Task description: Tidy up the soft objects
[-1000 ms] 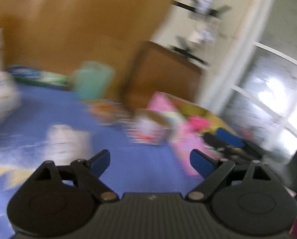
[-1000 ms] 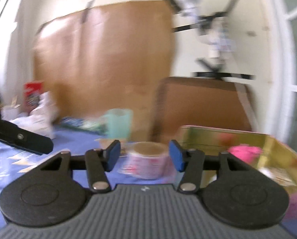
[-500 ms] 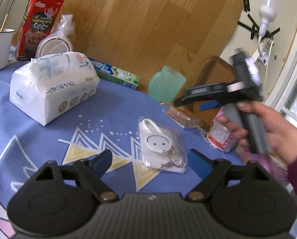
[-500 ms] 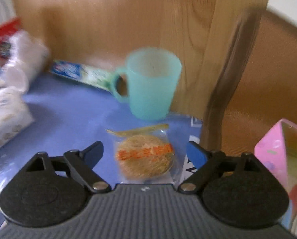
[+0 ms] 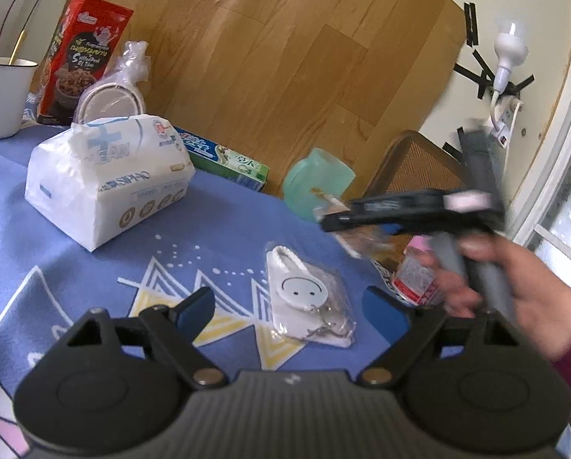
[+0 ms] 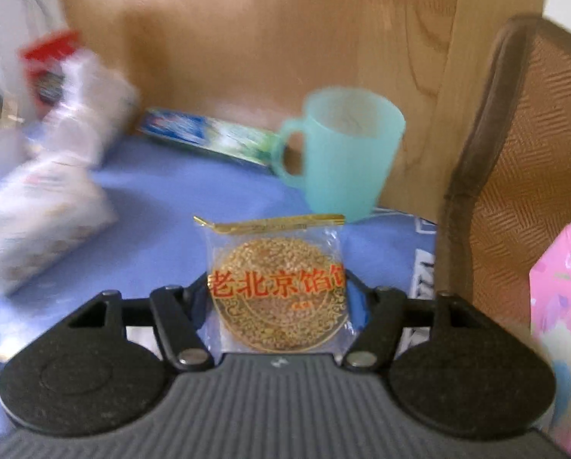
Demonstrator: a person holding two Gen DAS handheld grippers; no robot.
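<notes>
A clear packet with a round sesame pastry [image 6: 281,287] stands upright between the blue pads of my right gripper [image 6: 279,298]. Its jaws are closing and press on the wrapper's sides. In the left wrist view that gripper [image 5: 331,223], held by a hand [image 5: 522,279], carries the packet [image 5: 356,237] just above the blue cloth. My left gripper [image 5: 289,302] hovers low over the cloth with its jaws opening and nothing between them. A white smiley-face item in a clear pouch [image 5: 304,298] lies on the cloth just ahead of its fingertips. A white tissue pack [image 5: 105,183] sits to the left.
A teal cup [image 6: 342,153] and a toothpaste box [image 5: 224,157] stand by the wooden panel. A red snack box [image 5: 78,57], bagged plates [image 5: 109,95] and a white mug [image 5: 0,95] are at the far left. A woven chair back [image 6: 514,153], a pink box [image 6: 560,306] and a small bottle [image 5: 415,279] are at the right.
My right gripper swung left from the pink box to the pastry packet, opened wide around it, then closed and raised it. My left gripper turned towards the smiley pouch and settled.
</notes>
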